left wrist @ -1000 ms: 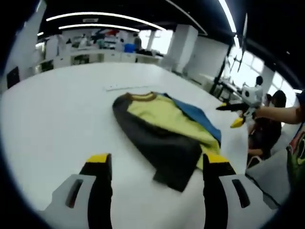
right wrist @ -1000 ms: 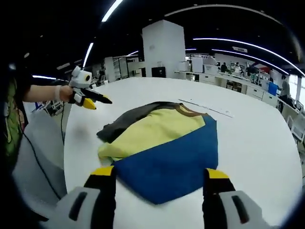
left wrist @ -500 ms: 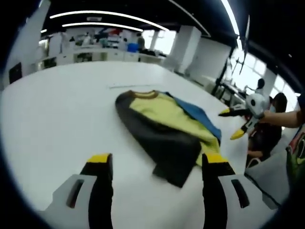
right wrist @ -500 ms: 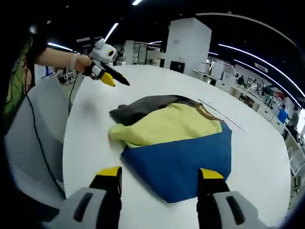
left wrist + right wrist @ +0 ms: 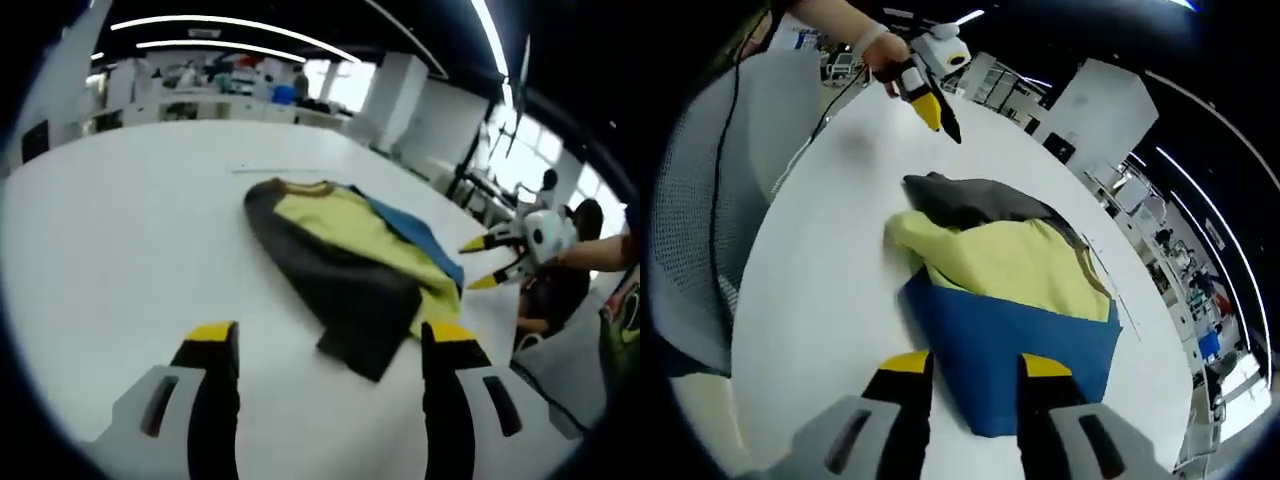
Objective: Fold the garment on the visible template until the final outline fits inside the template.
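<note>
A folded garment (image 5: pixel 340 260) lies on the white table (image 5: pixel 120 230), with a dark grey part nearest me, yellow in the middle and blue on the far side. My left gripper (image 5: pixel 330 340) hangs open and empty just short of the grey edge. In the right gripper view the garment (image 5: pixel 1010 270) shows its blue panel nearest. My right gripper (image 5: pixel 975 365) hovers over that blue edge, jaws partly drawn in but apart, holding nothing. The right gripper (image 5: pixel 480 262) also appears beyond the garment, tips spread. The left gripper (image 5: pixel 938 112) is held by a hand at the far side.
A thin pale line (image 5: pixel 265 170) marks the table beyond the collar. A grey mesh chair (image 5: pixel 700 200) stands by the table's rounded edge. A seated person (image 5: pixel 570 290) is off the table's right side. Desks and a white pillar (image 5: pixel 395 95) fill the background.
The right gripper view has rolled and tilted down toward the table, and its jaws stand closer together than before. The garment lies as it did; the left gripper has barely shifted.
</note>
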Available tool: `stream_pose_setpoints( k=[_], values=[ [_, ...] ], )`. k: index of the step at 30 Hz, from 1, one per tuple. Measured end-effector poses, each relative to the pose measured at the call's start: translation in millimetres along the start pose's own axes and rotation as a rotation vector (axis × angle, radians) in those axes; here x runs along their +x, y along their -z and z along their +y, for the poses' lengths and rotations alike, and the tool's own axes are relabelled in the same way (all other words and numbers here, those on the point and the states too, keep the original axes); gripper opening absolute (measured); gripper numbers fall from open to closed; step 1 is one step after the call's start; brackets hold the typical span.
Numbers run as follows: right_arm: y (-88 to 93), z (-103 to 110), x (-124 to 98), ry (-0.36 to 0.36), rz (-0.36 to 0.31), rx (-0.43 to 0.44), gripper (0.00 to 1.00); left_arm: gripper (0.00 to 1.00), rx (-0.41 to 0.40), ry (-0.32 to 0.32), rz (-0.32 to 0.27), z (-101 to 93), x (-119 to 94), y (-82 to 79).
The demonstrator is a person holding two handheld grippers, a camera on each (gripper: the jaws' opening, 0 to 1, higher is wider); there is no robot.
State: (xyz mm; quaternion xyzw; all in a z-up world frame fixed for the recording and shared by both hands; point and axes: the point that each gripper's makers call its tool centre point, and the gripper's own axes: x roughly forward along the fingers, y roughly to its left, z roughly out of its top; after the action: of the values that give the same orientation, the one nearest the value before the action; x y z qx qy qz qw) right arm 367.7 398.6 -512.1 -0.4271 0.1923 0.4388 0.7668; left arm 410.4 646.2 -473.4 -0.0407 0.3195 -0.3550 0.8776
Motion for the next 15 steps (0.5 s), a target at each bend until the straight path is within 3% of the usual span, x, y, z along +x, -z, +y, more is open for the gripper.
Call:
stream_pose_setpoints(
  k=[3,7,11,15],
  values=[
    [1.1,2.7,3.4,0.000,0.015,-0.077,0.20,0.70,-0.004,0.000,0.001,-0.9,-0.4,1.5],
    [1.2,6.3,5.4,-0.013,0.018,-0.076,0.15,0.70,-0.013,0.000,0.000,-1.0,-1.0,3.3],
    [4.0,7.5,6.1,-0.024,0.031,-0.064,0.00,0.70,-0.019,-0.001,0.002,-1.7,-1.3,6.5],
    [0.6,1.9,4.0,-0.020,0.031,-0.037,0.00,0.69,-0.023,0.000,0.005,-1.9,-1.2,8.9]
  ],
)
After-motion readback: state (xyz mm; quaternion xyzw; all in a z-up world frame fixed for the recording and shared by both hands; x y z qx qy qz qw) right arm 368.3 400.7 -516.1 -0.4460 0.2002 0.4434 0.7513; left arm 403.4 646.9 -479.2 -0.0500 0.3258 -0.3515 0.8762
